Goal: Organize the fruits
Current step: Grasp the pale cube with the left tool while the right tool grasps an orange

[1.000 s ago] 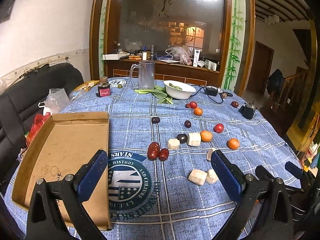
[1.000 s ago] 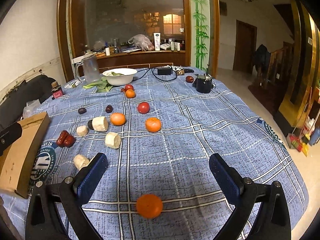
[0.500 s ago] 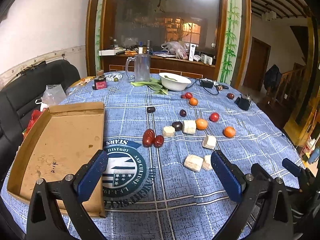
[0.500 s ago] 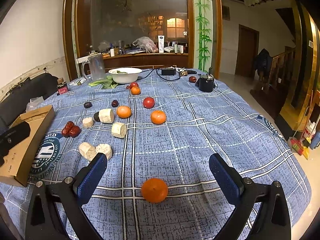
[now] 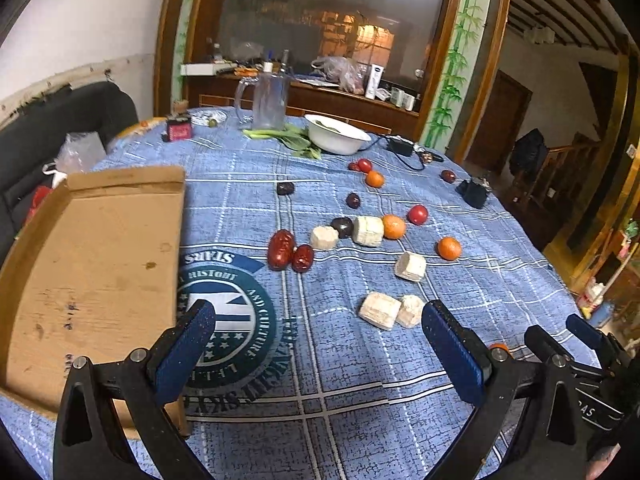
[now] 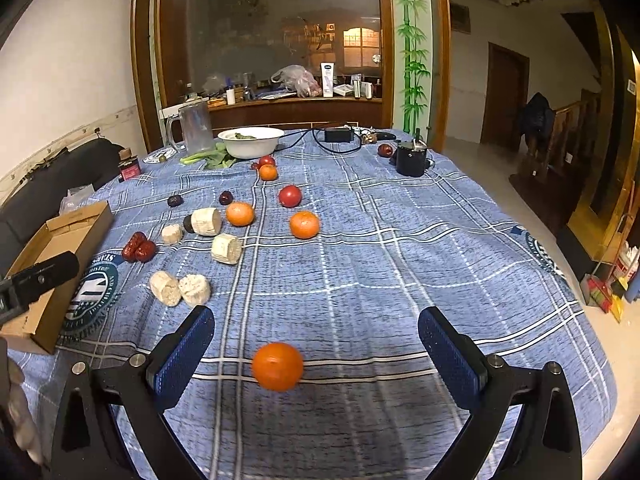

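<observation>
Fruits lie scattered on a blue checked tablecloth (image 6: 400,264). An orange (image 6: 277,365) sits between the fingers of my open right gripper (image 6: 316,348), apart from both pads. Further off are two more oranges (image 6: 304,224), a red tomato (image 6: 290,195), red dates (image 5: 289,251), dark plums (image 5: 341,227) and several white fruit chunks (image 5: 379,310). My left gripper (image 5: 318,338) is open and empty above the tablecloth's round logo, right of a shallow cardboard box (image 5: 88,256), which is empty. The box also shows in the right wrist view (image 6: 60,248).
At the table's far side stand a white bowl (image 5: 338,134) with greens, a glass jug (image 5: 266,98), a small red jar (image 5: 179,131) and a black device (image 6: 411,159) with cables. A black sofa (image 5: 52,136) is left of the table. The table edge drops off at right.
Both grippers have moved forward and lower over the table. The orange now sits higher between the right gripper's fingers. Both stay open.
</observation>
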### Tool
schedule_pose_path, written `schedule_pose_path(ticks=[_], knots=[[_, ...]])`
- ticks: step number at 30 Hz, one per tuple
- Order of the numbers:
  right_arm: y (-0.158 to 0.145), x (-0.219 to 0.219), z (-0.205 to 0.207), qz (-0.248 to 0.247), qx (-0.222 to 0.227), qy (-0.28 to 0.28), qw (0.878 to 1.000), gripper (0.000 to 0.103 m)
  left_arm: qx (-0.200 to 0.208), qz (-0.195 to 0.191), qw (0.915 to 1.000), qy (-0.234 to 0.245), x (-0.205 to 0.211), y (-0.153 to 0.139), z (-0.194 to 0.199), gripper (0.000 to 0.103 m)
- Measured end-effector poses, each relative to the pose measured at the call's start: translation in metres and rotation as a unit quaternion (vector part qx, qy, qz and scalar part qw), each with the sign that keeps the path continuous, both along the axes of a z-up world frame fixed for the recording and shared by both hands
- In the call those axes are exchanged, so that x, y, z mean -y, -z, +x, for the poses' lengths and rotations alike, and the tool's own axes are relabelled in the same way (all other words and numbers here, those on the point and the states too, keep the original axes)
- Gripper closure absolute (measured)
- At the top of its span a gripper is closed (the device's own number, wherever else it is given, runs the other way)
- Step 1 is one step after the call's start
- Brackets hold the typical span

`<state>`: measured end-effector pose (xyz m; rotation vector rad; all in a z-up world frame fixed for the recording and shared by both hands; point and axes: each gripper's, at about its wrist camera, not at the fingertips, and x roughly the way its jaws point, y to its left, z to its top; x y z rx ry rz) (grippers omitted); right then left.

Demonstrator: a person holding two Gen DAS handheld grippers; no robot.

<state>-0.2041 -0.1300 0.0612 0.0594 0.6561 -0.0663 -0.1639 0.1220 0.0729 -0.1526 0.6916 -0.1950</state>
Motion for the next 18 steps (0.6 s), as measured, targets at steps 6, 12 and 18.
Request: schedule_pose_path(ticks=[6,12,18], knots=[[0.005,-0.009,0.013,0.009,-0.035,-0.042,0.998,0.016,-0.016,-0.022,0.9985,0.047,0.006,0.004,0.006,0.023],[0.023,-0.013,0.023,0.019,-0.084,-0.069,0.994,0.023,-0.057,-0.014,0.9956,0.073,0.016,0.02,0.019,0.04],[0.04,0.001,0.032,0.063,-0.116,-0.075,0.988,0.034,-0.086,0.023,0.9898,0.111,0.042,0.03,0.034,0.04]])
